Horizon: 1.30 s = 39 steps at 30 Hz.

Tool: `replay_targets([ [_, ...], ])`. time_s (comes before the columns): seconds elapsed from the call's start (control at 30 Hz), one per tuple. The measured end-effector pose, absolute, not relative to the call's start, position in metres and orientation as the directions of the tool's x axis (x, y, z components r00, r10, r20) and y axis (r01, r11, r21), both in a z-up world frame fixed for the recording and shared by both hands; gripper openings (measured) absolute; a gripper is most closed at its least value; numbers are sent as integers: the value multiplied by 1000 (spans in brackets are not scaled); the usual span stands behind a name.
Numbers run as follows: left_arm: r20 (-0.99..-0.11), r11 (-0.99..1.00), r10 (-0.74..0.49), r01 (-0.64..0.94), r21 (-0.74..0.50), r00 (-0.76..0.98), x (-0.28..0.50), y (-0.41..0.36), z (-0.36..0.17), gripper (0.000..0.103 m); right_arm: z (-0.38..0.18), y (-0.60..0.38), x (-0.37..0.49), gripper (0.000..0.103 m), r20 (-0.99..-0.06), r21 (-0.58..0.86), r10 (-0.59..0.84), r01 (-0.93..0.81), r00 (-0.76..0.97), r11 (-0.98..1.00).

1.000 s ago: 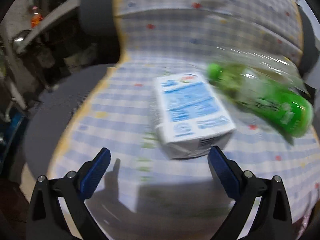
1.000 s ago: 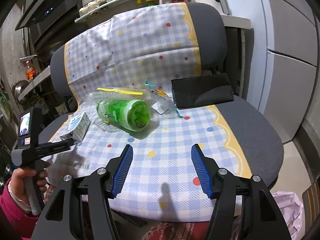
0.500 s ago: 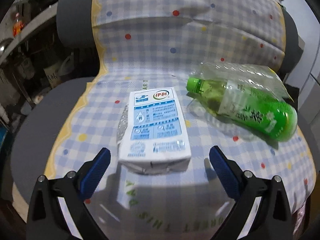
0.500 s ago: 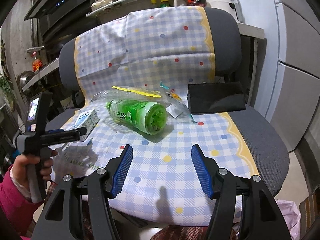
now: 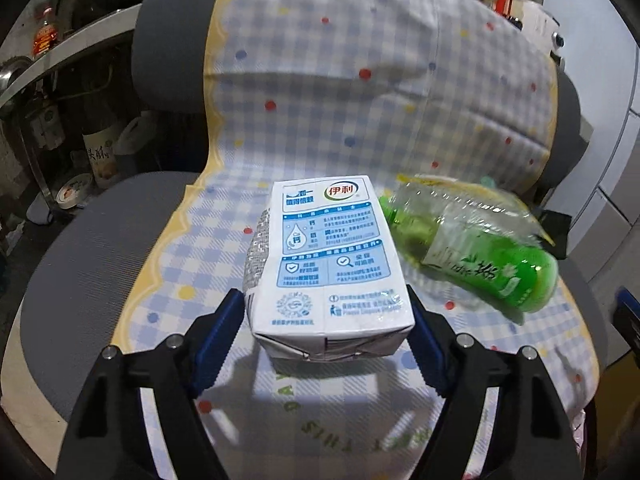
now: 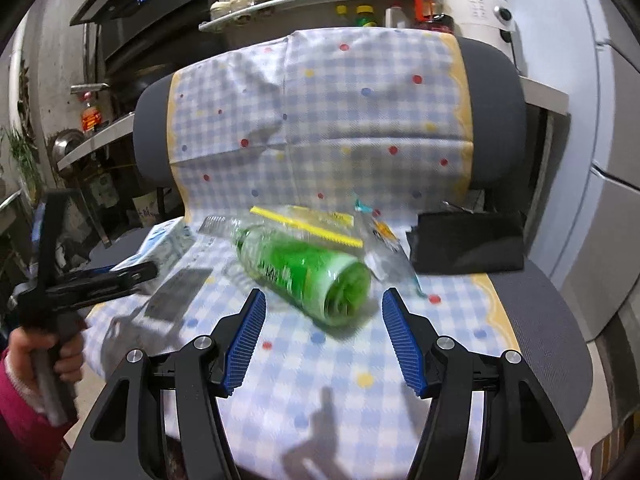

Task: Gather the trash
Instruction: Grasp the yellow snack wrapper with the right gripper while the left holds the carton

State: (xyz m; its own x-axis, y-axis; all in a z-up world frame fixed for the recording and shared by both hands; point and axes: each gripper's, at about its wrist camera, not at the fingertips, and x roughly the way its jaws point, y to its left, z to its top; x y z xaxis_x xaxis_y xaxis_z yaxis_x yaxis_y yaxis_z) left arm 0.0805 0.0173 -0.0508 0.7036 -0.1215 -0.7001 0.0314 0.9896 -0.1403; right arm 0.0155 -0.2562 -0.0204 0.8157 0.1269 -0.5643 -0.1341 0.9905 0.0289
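While milk carton [image 5: 326, 264] lies on the chair's checked cloth [image 5: 360, 92] — left tool [image 5: 326, 334] straddles it, pads apart | green bottle [image 6: 302, 270] just beside carton — right tool [image 6: 323, 338] spread before bottle

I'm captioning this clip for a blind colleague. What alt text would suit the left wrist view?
A white and blue milk carton lies on a checked, polka-dotted cloth over a grey chair seat, its near end between the open blue pads of the left tongs. A green plastic drink bottle lies on its side just right of the carton.
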Motion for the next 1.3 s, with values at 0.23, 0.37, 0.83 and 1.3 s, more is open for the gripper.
replay_targets([
  [0.23,-692,988,-139,50,-148,708,81,16,-45,76,-15,-243,62,52,-574,56,195,-199,796,978],
  [0.37,-688,987,-140,47,-152,712,88,14,-43,76,-5,-220,88,53,-572,60,255,-270,780,961],
  [0.83,-706,987,-145,50,-153,693,99,14,-54,76,-38,-218,161,63,-759,126,174,-120,628,985],
  [1.3,-710,992,-91,3,-124,699,81,23,-53,76,-22,-221,145,3,-684,123,220,-188,695,974],
])
